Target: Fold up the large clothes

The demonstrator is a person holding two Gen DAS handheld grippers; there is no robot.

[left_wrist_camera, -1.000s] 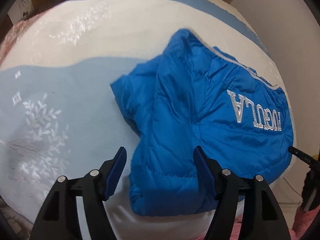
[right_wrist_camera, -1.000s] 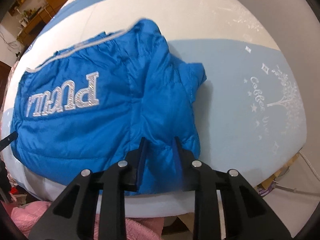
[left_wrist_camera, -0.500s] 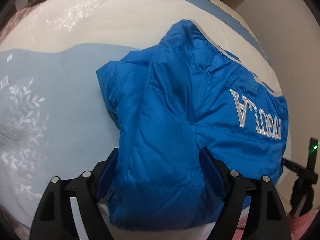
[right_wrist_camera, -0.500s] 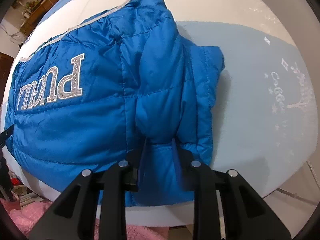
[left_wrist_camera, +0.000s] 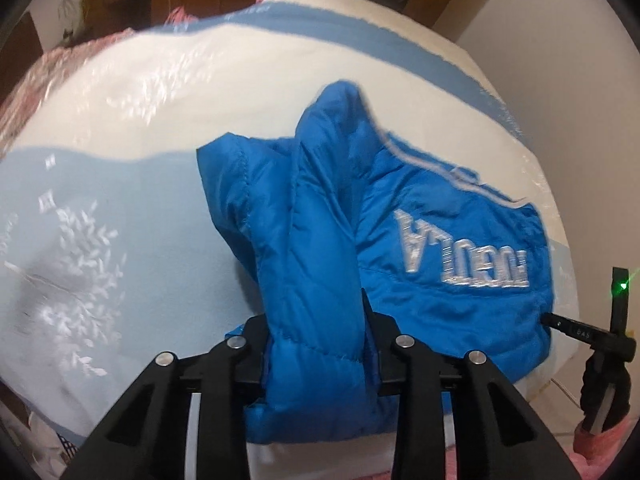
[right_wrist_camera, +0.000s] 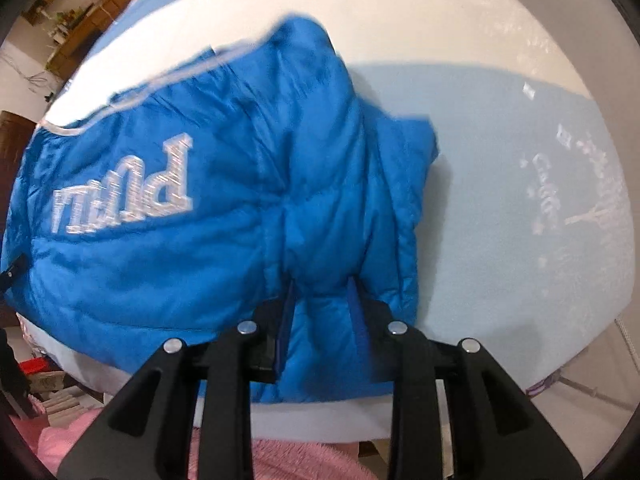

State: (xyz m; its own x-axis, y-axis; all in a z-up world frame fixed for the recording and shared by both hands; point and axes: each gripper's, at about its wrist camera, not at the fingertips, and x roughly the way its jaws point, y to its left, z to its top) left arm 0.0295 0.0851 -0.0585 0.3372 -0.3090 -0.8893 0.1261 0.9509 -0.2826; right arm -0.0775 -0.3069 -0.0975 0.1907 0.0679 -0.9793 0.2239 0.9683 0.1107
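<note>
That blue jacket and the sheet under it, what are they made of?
The blue jacket looks like smooth synthetic shell over puffy filling: slight sheen, stitched quilting lines. The sheet looks like soft matte woven fabric with printed white leaves, though blur leaves that open.

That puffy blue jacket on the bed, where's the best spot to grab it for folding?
The near hem of the blue jacket, from above at the bed's near edge. Its padding bunches into graspable ridges there: left gripper closing on one, right gripper pinching another.

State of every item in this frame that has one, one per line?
blue puffer jacket: partly folded, lying on the bed, near edge pinched at both ends
left gripper: closing, jacket fabric between its jaws
right gripper: opening slightly, jacket fabric bunched between its jaws
bed cover: spread flat
</note>
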